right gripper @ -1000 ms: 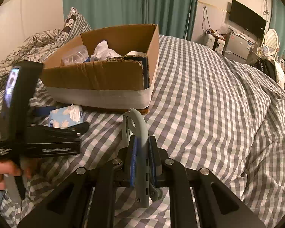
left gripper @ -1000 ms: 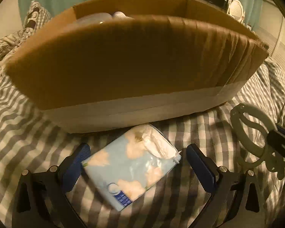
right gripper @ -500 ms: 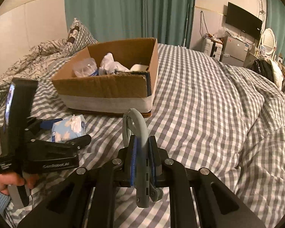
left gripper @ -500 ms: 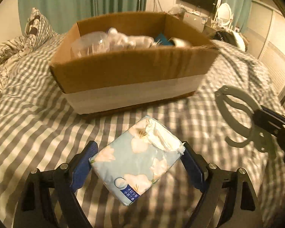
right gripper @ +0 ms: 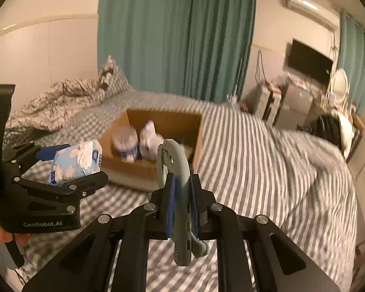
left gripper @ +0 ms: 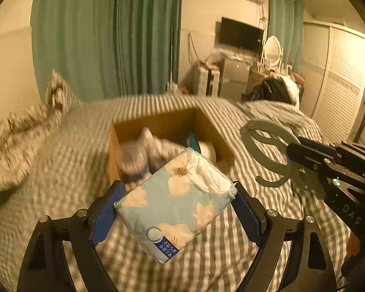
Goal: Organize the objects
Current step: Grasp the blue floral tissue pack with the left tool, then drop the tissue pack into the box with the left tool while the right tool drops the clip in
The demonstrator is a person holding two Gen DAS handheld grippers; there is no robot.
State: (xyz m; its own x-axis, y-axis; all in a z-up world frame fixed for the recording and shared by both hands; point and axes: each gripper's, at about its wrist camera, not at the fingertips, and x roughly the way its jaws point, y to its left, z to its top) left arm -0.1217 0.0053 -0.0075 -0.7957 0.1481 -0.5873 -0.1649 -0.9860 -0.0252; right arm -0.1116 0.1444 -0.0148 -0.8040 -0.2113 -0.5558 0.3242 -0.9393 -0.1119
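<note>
My left gripper (left gripper: 176,209) is shut on a light blue floral tissue pack (left gripper: 175,202) and holds it in the air above the checked bed, in front of the open cardboard box (left gripper: 168,121). The pack also shows in the right wrist view (right gripper: 75,161). My right gripper (right gripper: 181,194) is shut on a grey ring-shaped clamp tool (right gripper: 175,168), which shows at the right of the left wrist view (left gripper: 267,155). The box (right gripper: 163,121) holds a clear plastic container (right gripper: 125,138), white crumpled items and a roll.
The bed has a grey checked cover (right gripper: 255,158) with pillows and a patterned quilt (right gripper: 60,104) at the far left. Green curtains (left gripper: 109,36), a wall TV (left gripper: 241,34), a dresser with a mirror and a wardrobe stand beyond the bed.
My left gripper has closed on the tissue pack and lifted it off the bed, well above box height. My right gripper has risen too, still holding the clamp tool.
</note>
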